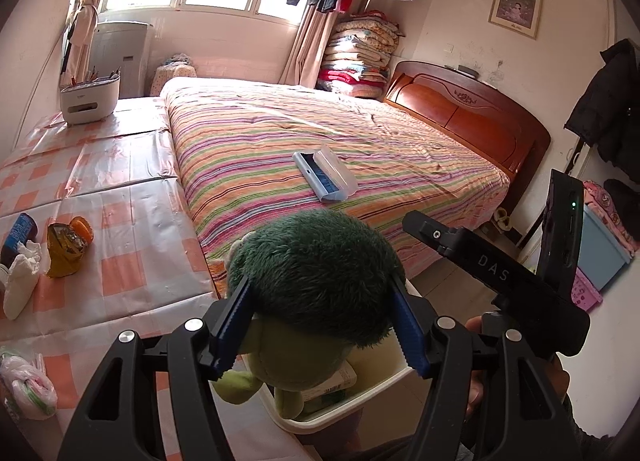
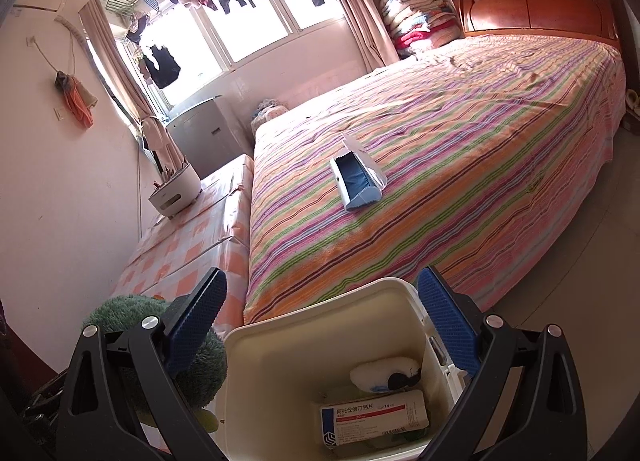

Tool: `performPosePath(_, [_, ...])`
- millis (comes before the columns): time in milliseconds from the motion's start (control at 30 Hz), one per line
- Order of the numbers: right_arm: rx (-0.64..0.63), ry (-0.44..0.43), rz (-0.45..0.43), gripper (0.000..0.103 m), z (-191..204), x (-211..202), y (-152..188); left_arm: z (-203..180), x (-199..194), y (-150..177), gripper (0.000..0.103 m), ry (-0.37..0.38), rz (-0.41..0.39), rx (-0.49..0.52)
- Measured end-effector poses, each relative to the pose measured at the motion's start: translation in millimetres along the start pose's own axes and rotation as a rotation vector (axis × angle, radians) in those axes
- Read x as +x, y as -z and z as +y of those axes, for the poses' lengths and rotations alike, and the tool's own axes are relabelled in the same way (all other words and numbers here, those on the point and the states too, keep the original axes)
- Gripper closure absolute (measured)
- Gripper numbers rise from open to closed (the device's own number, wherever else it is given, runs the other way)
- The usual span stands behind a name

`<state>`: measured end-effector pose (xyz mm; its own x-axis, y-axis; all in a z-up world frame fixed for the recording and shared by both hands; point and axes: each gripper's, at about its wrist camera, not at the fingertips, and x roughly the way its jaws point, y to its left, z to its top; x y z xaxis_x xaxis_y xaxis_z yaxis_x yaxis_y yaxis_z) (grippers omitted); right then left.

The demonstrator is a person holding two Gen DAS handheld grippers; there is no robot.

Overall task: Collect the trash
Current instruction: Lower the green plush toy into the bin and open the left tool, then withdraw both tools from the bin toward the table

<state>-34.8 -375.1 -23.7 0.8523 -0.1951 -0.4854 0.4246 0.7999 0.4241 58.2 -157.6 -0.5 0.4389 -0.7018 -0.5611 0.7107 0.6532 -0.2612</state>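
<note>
- Holding a green plush toy (image 1: 316, 281) between its blue pads (image 1: 234, 325), the left gripper (image 1: 320, 325) carries it just above the rim of the white bin (image 1: 384, 381); the pads press into the fur on both sides, so the grip looks firm.
- The right gripper (image 2: 320, 325) stands wide apart on either side of the bin; whether its pads touch the walls cannot be told, and nothing else sits between its fingers.
- Inside the bin lie a medicine box (image 2: 374, 421) and a crumpled white wad (image 2: 384, 375), a sign that collecting is partly done.
- Left to gather, by the look of it: on the checked tablecloth (image 1: 120, 221) beside the bed, a crushed yellow packet (image 1: 66, 249), white tissue (image 1: 22, 281), a dark bottle (image 1: 18, 235) and a knotted plastic bag (image 1: 26, 389).
- Farther off, a blue-and-white case (image 1: 324, 175) rests alone on the striped bedspread (image 1: 360, 133), well apart from the bin; whether it counts as trash is unclear.
- Beyond, a white organiser (image 1: 90, 99) stands on the tablecloth near the window.
</note>
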Motion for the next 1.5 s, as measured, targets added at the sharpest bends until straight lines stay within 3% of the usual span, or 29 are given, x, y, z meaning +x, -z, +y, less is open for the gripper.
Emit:
performPosePath(233, [-0.016, 0.001, -0.005, 0.008, 5.8, 1.3, -0.2, -3.2, 15.4, 5.7, 0.036, -0.002, 0.045, 0.01])
performPosePath(467, [-0.037, 0.006, -0.01, 0.008, 10.2, 1.7, 1.1, -6.9, 3.6, 4.1, 0.033, -0.051, -0.02, 0.04])
performPosePath(900, [-0.097, -0.007, -0.01, 0.008, 30.7, 5.6, 6.9, 15.6, -6.9, 1.9, 0.03, -0.132, -0.019, -0.028])
performPosePath(1500, [-0.225, -0.131, 0.061, 0.008, 99.0, 24.9, 30.4, 67.2, -36.2, 12.6, 0.03, -0.259, -0.009, -0.13])
